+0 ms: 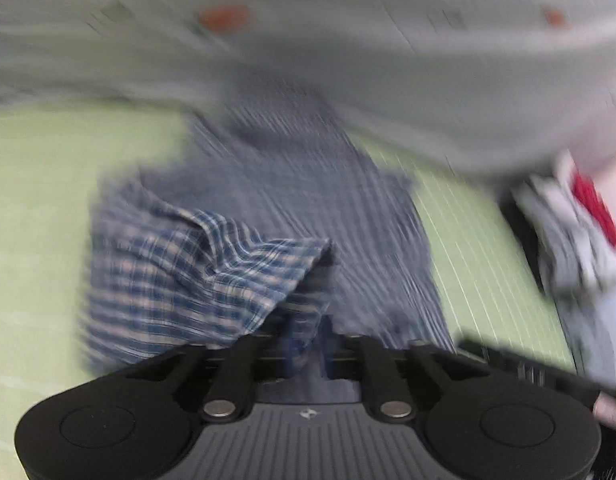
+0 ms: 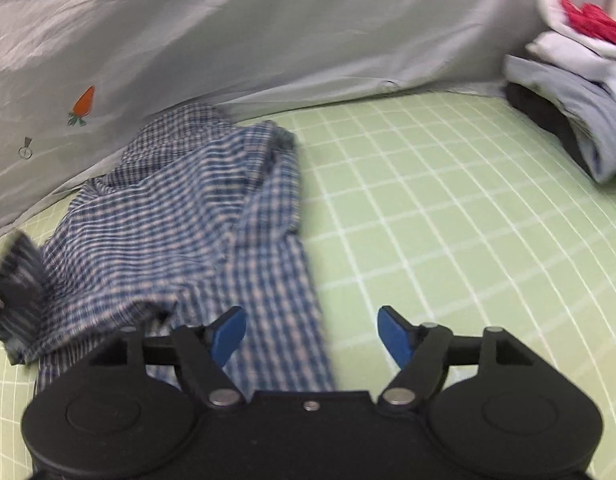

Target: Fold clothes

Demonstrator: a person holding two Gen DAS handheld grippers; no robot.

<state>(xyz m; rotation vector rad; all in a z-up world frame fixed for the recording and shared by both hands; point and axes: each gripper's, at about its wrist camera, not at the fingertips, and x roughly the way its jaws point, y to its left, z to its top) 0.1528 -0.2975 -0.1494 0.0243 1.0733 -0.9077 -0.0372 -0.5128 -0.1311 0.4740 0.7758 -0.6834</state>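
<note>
Blue-and-white checked cotton shirt [image 2: 180, 216] crumpled on green grid-lined bed sheet [image 2: 447, 208].
Right tongs [image 2: 311, 334] open, empty, near the shirt's right edge; left tongs [image 1: 308, 344]: cannot tell, shirt cloth bunched between them.

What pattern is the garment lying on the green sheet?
Blue and white check; the shirt shows clearest in the right wrist view.
</note>
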